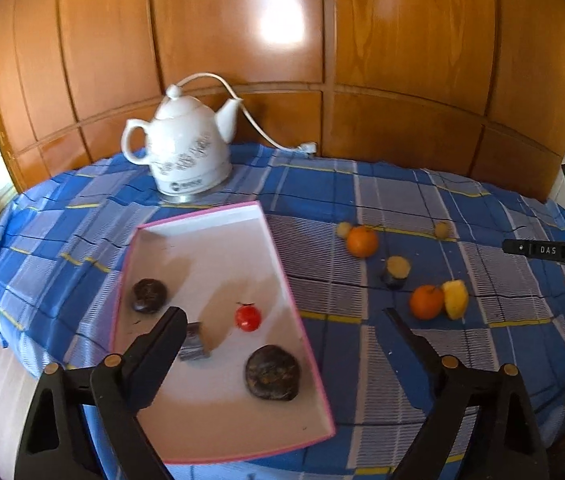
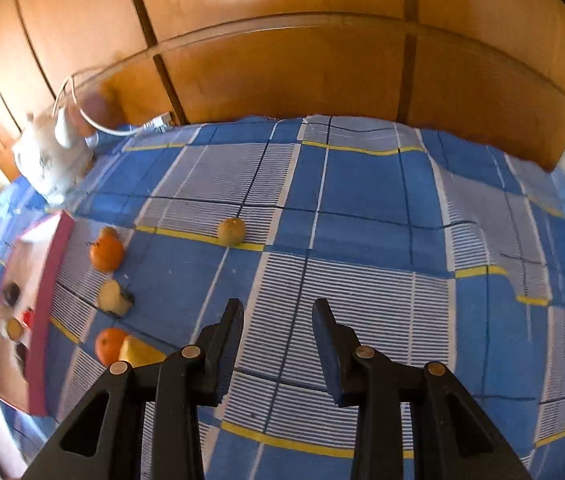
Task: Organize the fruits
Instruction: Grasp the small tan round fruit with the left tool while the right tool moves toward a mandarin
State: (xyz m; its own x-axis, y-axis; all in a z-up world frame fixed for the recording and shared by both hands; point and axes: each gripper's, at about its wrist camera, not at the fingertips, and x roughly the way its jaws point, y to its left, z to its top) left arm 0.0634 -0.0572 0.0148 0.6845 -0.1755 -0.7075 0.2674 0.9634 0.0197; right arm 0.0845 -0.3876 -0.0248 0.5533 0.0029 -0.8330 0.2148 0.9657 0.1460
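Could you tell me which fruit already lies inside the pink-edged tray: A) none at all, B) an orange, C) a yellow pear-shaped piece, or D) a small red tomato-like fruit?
D: the small red fruit lies on the floor of the tray, while both oranges and the yellow piece lie outside it on the tablecloth.

two oranges (image 1: 362, 241) (image 1: 426, 302) — one tomato (image 1: 248, 317), one kettle (image 1: 184, 156)

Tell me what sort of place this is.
Probably a room in a home. A table under a blue checked tablecloth stands against wood-panelled doors, with a white ceramic electric kettle and loose fruit like an orange beside a pink-edged tray.
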